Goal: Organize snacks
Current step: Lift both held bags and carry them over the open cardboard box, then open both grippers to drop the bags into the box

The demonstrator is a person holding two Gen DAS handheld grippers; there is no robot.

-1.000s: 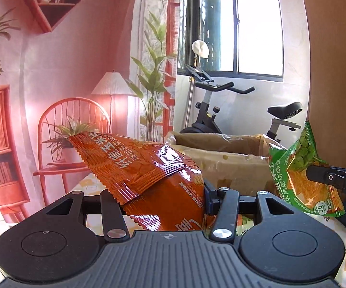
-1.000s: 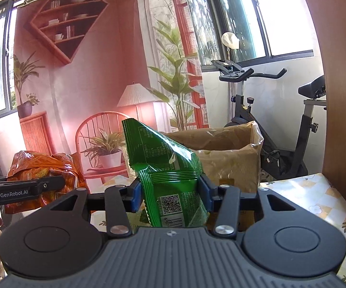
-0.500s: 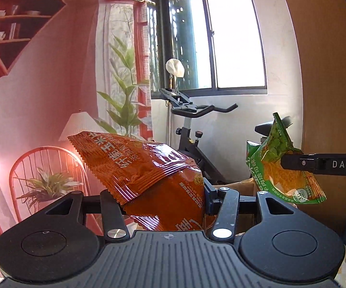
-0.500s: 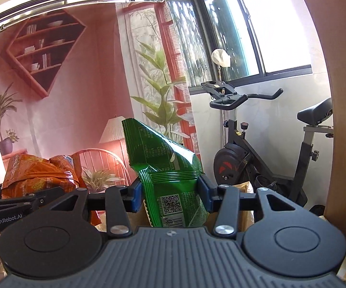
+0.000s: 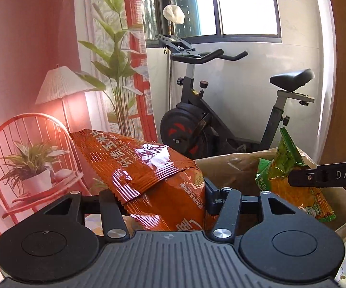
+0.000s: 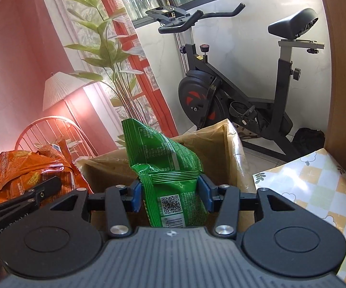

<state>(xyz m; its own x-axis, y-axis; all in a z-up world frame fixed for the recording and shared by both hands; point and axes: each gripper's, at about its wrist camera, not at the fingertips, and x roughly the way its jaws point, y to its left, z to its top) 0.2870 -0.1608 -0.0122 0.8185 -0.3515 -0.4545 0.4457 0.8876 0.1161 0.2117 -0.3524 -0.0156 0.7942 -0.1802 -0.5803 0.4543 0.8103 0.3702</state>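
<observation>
Orange snack bag (image 5: pixel 163 184) between left gripper (image 5: pixel 165 199) pads, over paper bag (image 5: pixel 230 168).

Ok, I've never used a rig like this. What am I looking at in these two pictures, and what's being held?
There is no robot arm: a person carries a handheld two-finger gripper in each hand, and each has a camera looking forward along its fingers. In the left view, the left gripper pinches an orange snack bag; its jaws have just opened slightly, with the bag between them. In the right view, the right gripper clamps a green snack bag. Each gripper also shows at the edge of the other's view. Ahead is an open brown paper bag on a patterned tablecloth. An exercise bike stands behind.
</observation>
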